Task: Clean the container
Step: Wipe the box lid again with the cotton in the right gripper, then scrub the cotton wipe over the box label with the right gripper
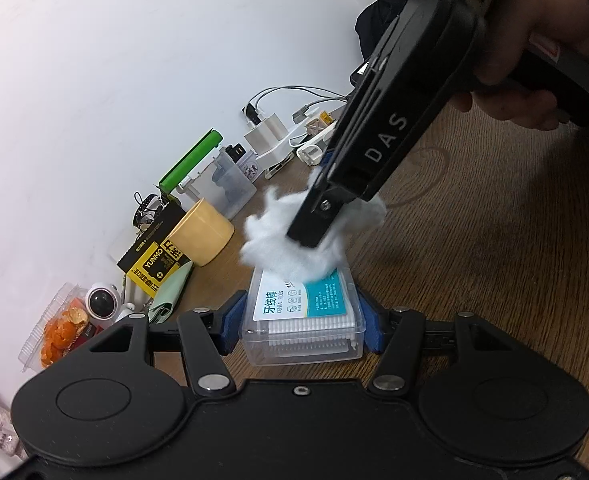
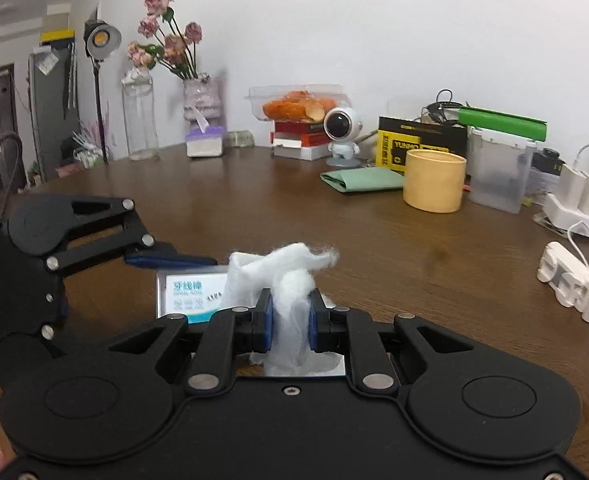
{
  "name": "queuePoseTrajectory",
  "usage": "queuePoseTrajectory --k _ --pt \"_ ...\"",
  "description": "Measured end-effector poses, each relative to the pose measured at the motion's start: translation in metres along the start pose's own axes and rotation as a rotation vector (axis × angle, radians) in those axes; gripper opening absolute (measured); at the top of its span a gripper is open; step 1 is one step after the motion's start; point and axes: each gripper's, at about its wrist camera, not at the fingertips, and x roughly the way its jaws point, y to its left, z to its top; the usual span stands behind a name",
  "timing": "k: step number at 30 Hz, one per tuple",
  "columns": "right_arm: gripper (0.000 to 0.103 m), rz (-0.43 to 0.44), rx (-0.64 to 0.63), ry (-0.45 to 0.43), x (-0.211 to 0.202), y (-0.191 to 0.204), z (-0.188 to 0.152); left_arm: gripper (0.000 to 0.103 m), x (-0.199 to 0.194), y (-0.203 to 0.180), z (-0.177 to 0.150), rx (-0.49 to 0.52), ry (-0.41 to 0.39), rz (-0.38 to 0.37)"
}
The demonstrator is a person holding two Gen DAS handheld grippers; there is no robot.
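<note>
White cotton wad [image 2: 290, 280], pinched by the right gripper [image 2: 290, 322], touches the "DENTAL FLOSS" box [image 1: 302, 316] clamped in the left gripper [image 1: 300, 326].

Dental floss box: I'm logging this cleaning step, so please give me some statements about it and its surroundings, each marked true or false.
1. The left gripper clamps the dental floss box between its blue fingers. True.
2. The right gripper holds a sponge. False: it is shut on a white cotton wad.
3. The cotton wad rests on the box's lid. True.
4. The box's lid is open. False: it looks closed, label facing up.
5. The yellow cylindrical tub stands on the box. False: it stands apart on the wooden table, near the wall.
</note>
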Motion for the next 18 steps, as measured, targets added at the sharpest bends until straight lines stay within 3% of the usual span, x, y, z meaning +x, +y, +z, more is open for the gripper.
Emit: queuePoseTrajectory --k 3,5,13,18 --pt "0.017 0.111 -0.063 -0.03 -0.004 0.016 0.001 0.057 0.001 0.001 0.0 -0.001 0.0 -0.001" --pt "0.017 0.134 -0.104 -0.031 -0.007 0.027 -0.001 0.057 0.001 0.001 0.0 -0.001 0.0 -0.001" --pt "0.017 -0.054 0.071 -0.017 0.005 -0.01 0.005 0.057 0.002 0.003 -0.001 -0.001 0.0 -0.001" --pt "0.017 0.12 0.001 -0.04 0.002 0.007 0.004 0.057 0.002 0.004 -0.001 -0.001 0.0 -0.002"
